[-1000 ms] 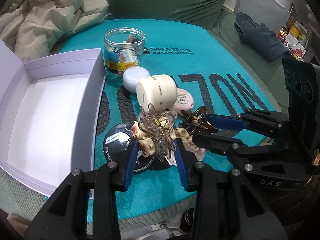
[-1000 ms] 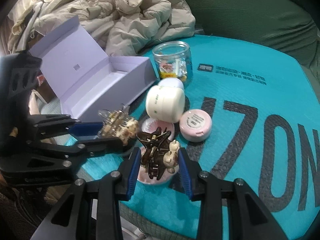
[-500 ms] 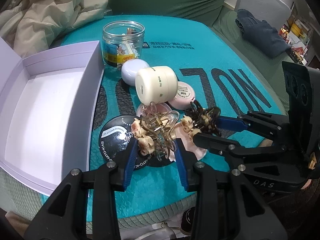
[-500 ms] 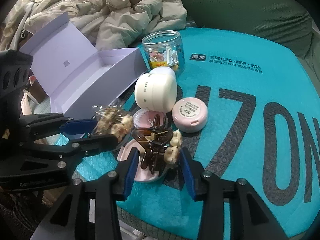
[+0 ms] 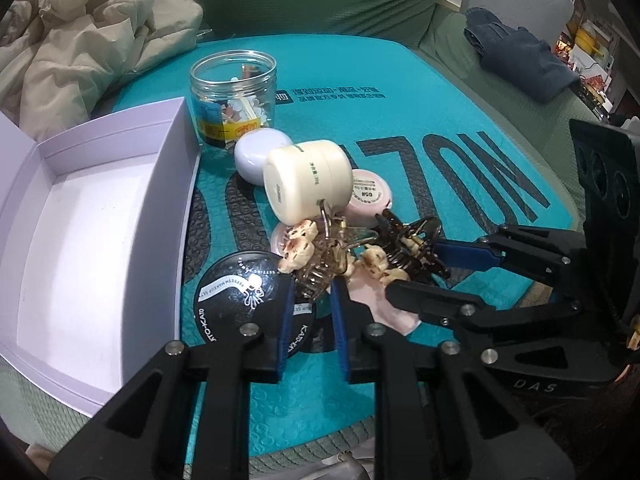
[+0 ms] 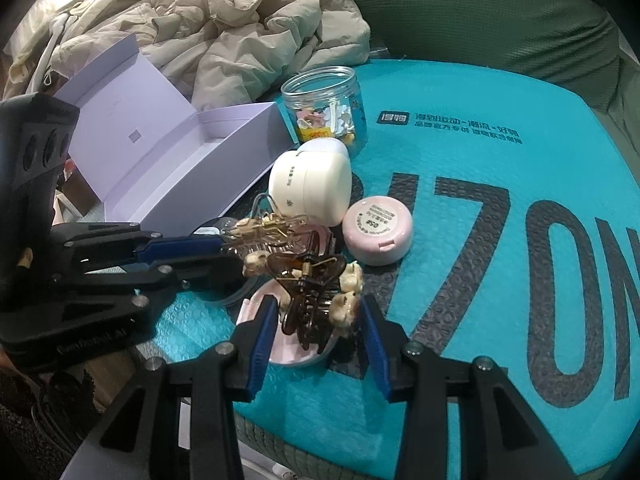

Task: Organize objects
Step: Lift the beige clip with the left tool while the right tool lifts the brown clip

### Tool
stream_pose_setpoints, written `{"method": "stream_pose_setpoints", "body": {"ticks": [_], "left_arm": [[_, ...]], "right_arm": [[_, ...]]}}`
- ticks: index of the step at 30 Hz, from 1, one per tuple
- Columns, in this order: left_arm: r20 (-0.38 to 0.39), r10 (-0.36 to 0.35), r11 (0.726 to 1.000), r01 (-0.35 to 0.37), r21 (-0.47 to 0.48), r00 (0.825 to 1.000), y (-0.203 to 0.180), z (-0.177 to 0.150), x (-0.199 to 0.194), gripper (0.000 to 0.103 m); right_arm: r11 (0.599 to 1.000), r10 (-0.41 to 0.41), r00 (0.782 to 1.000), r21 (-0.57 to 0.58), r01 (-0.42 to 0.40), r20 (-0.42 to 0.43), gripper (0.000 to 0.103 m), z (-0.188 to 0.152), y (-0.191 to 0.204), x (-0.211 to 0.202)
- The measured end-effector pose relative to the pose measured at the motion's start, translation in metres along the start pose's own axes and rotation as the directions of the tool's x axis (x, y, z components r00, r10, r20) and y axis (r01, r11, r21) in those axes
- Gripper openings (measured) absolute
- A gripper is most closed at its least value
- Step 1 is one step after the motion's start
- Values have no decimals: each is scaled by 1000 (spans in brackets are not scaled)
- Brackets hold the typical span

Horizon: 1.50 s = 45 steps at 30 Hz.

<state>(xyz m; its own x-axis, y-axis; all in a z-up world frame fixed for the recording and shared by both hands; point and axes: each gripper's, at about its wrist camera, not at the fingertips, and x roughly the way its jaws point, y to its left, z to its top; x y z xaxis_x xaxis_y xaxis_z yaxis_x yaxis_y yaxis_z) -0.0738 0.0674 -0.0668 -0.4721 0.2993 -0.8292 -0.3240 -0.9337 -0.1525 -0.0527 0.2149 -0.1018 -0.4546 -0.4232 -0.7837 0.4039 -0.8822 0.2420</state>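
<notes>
A home, by every sign — a living room or bedroom. The things lie on a teal foam mat (image 6: 500,152) printed with large dark letters, spread over green upholstery (image 6: 480,12) that looks like a sofa. A crumpled beige puffer jacket (image 6: 224,28) is heaped at the mat's far edge, and folded dark denim (image 5: 516,52) rests on the green cushion beyond. The clutter is personal: cosmetic jars, a pink compact (image 6: 378,230), claw hair clips, a clear jar of small trinkets (image 5: 232,96) and a lavender gift box (image 5: 80,216) (lid flipped open).
</notes>
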Motion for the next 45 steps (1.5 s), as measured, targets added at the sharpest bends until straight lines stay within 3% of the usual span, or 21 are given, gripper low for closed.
{"method": "stream_pose_setpoints", "body": {"ticks": [4, 6, 8, 13, 21, 25, 30, 45], "left_arm": [[16, -19, 1000, 19, -19, 1000, 6, -1, -3, 20], [20, -12, 1000, 12, -21, 1000, 7, -1, -4, 29], [37, -12, 1000, 12, -19, 999, 8, 0, -6, 49], [70, -7, 1000, 5, 30, 998, 1, 6, -7, 63], [21, -20, 997, 18, 72, 1000, -5, 14, 15, 62], [31, -7, 992, 3, 128, 999, -12, 14, 17, 39], [16, -46, 992, 44, 117, 999, -14, 16, 16, 39], [53, -52, 993, 45, 111, 997, -19, 11, -16, 39]], "right_arm": [[1000, 5, 1000, 7, -5, -1, 43, -1, -2, 0], [1000, 4, 1000, 4, -4, -3, 43, -1, -2, 0], [1000, 3, 1000, 1, -3, -4, 43, -1, -2, 0], [1000, -8, 1000, -3, 8, -6, 43, -1, -5, -1], [1000, 18, 1000, 21, -18, 8, 43, -1, -13, -1], [1000, 15, 1000, 22, -16, 16, 43, -2, -14, -4], [999, 9, 999, 31, -10, 36, 43, -3, -14, -14], [999, -28, 997, 23, 27, 70, 43, -2, -2, -39]]}}
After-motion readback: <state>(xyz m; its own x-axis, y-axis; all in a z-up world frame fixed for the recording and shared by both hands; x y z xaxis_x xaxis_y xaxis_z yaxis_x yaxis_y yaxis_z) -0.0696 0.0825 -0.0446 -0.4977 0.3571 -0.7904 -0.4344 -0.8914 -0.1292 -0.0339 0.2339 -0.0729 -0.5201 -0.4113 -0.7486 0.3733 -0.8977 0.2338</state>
